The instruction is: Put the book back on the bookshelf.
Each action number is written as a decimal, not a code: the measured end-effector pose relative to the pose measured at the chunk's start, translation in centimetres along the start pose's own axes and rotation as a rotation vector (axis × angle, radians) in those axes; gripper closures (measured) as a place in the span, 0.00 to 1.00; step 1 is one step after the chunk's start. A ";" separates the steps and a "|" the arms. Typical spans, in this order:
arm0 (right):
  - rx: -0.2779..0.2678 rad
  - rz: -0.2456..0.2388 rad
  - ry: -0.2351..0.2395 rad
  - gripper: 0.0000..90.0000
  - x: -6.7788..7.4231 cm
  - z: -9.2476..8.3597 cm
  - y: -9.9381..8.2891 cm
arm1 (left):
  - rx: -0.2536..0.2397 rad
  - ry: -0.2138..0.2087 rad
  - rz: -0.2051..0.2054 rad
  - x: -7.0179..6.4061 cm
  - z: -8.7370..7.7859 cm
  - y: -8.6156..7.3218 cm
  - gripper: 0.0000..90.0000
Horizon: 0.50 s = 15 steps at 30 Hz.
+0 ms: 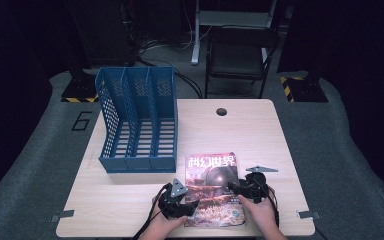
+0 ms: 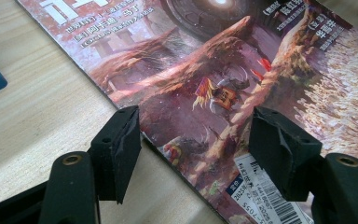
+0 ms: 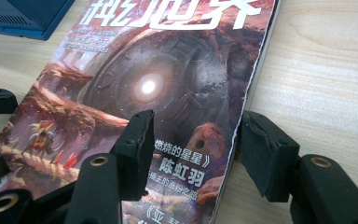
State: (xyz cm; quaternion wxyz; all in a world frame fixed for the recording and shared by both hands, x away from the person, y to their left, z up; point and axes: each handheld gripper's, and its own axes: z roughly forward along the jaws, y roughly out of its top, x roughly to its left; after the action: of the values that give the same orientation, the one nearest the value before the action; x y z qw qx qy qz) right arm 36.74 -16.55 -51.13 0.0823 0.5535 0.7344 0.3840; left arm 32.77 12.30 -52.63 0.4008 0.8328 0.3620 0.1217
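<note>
A magazine [image 1: 212,187] with a reddish science-fiction cover lies flat near the front of the wooden table [image 1: 265,140]. My left gripper [image 1: 192,206] is low over its left edge. In the left gripper view the magazine [image 2: 223,70] has that edge running between the jaws of the left gripper [image 2: 198,137], which stand open, one over the table and one over the cover by the barcode. My right gripper [image 1: 234,189] is at the right edge. In the right gripper view the right gripper [image 3: 196,140] is open astride the edge of the magazine [image 3: 168,79], pressing on nothing.
A blue three-slot file rack [image 1: 137,120] stands on the table behind and left of the magazine; its corner shows as the blue rack [image 3: 23,16] in the right gripper view. A cable hole [image 1: 221,111] is at the table's back. A chair [image 1: 240,55] stands beyond.
</note>
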 end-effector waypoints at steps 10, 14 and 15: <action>-0.093 0.013 0.166 0.59 1.2 -2.3 0.7 | -0.035 0.001 -0.004 0.0 0.0 -0.4 0.38; -0.068 -0.037 0.156 0.58 2.3 -2.1 0.5 | -0.036 0.001 -0.005 0.0 0.0 -0.4 0.38; -0.060 -0.051 0.150 0.58 2.2 -1.9 0.5 | -0.036 0.001 -0.005 0.0 0.0 -0.4 0.38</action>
State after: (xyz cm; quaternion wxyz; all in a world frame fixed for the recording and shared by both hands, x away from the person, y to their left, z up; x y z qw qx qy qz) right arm 35.26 -15.42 -48.84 0.0532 0.5017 0.7404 0.4442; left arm 32.57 12.45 -52.97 0.4160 0.8244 0.3619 0.1277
